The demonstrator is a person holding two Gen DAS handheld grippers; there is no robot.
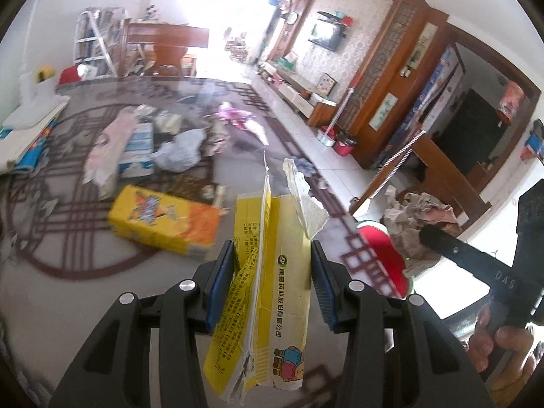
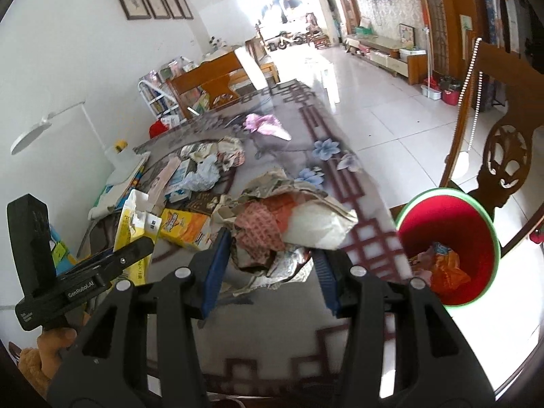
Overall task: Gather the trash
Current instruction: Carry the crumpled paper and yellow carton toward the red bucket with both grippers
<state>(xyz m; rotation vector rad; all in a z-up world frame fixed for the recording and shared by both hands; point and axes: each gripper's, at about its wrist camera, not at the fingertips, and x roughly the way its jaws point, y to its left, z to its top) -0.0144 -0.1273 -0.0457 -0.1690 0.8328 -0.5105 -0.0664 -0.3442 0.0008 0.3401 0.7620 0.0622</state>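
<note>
The left tongs [image 1: 272, 282] are clamped on a torn yellow-and-white carton [image 1: 272, 272], flattened and standing upright between the blue pads, its ragged top edge reaching toward 12 o'clock above the tabletop [image 1: 68, 289]. The right tongs [image 2: 268, 265] are closed on a crumpled wad of newspaper [image 2: 289, 217] with a pinkish patterned scrap bunched into it; the wad fills the gap between the pads and spills out past them toward 1 o'clock. In the right wrist view, a red bin with a green rim [image 2: 476, 217] stands at 3 o'clock of the wad, just off the edge of the tabletop, with orange and pale wrappers lying in its bottom. More trash lies on the patterned tabletop: a yellow-and-orange box [image 1: 163, 224] on its side at 10 o'clock of the left tongs, and farther off, toward 11 o'clock, a heap of pale papers and packets [image 1: 149, 146]; a pink crumpled wrapper [image 1: 234, 117] sits well beyond at 12 o'clock. In the left wrist view the bin shows only as a red sliver at 3 o'clock, with the right tongs' black body and the person's hand [image 1: 499, 346] at 4 o'clock. A carved wooden chair [image 2: 503, 146] stands behind the bin.
</note>
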